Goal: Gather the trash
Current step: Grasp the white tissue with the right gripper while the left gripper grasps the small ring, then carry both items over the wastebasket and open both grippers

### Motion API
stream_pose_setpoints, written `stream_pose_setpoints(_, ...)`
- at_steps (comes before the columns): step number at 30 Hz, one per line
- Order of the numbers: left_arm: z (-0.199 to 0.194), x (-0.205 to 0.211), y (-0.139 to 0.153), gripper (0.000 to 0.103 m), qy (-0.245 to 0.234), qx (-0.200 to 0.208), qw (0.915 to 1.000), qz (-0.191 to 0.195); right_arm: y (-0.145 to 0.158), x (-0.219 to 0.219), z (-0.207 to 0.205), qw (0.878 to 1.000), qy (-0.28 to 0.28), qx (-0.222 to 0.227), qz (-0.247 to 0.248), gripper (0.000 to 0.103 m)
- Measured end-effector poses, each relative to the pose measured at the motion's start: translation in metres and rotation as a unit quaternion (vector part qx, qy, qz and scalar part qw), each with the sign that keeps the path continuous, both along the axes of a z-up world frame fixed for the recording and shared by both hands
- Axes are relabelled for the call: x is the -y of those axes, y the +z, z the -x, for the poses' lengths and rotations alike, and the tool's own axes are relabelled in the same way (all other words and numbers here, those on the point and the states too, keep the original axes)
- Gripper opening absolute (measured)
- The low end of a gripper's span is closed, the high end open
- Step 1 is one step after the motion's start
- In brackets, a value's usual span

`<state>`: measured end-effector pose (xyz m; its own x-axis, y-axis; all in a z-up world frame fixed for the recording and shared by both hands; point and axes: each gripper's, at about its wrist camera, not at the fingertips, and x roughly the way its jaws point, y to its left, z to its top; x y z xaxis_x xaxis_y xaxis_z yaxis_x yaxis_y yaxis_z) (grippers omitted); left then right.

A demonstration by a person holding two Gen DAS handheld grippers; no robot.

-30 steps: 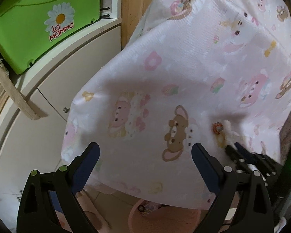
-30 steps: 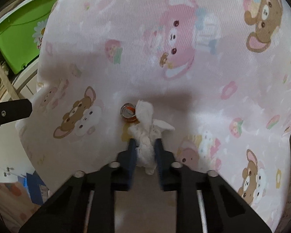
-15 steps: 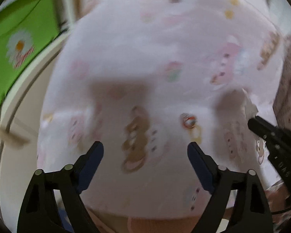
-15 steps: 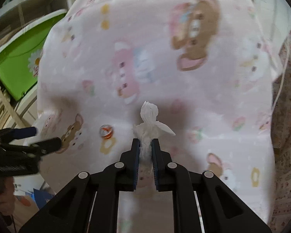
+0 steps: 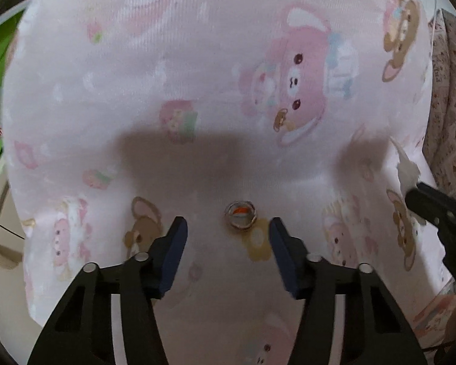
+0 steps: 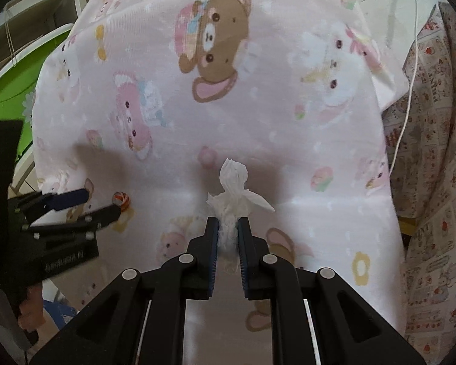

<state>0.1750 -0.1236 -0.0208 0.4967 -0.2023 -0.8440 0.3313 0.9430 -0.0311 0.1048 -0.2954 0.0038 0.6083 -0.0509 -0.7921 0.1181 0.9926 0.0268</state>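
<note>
1. The pink cartoon-print sheet was spread flat and filled both views; it served as the bed on which the trash lay, so each item stood exposed and reachable from above.
2. The left gripper pointed steeply down over the near part of the sheet. Its jaws had just been closing but stood apart, pads clear of anything, apparently positioned to bracket the next item.
3. The right gripper was clenched on a crumpled white tissue, held off the sheet; this piece was judged collected and awaiting disposal.
4. A small round wrapper with an orange centre lay on the sheet just beyond the left gripper's tips, nearer its right finger. It remained ungrasped, and the approach needed further advance.
</note>
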Motion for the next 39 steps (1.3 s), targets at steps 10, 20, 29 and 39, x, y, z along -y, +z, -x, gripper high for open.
stream_pose_setpoints(10, -0.01, 0.014, -0.014, 0.043, -0.002, 0.005, 0.9997, -0.023, 0.012, 0.013, 0.012, 1.0, -0.001, 0.01, -0.009, 0.014)
stream_pose_setpoints(20, -0.02, -0.007, -0.007, 0.018, 0.007, -0.02, 0.9997, -0.009, 0.011, 0.016, 0.014, 1.0, -0.007, 0.007, -0.005, 0.014)
stream_pose_setpoints(29, -0.005, -0.042, 0.011, 0.016, 0.016, -0.034, 0.9993, 0.009, 0.014, 0.01, 0.014, 1.0, 0.005, 0.011, -0.005, 0.014)
stream_pose_setpoints(39, 0.029, -0.082, 0.032, 0.016, 0.037, -0.007, 0.9993, 0.006, 0.017, -0.005, 0.02, 0.999, 0.036, 0.022, -0.005, 0.014)
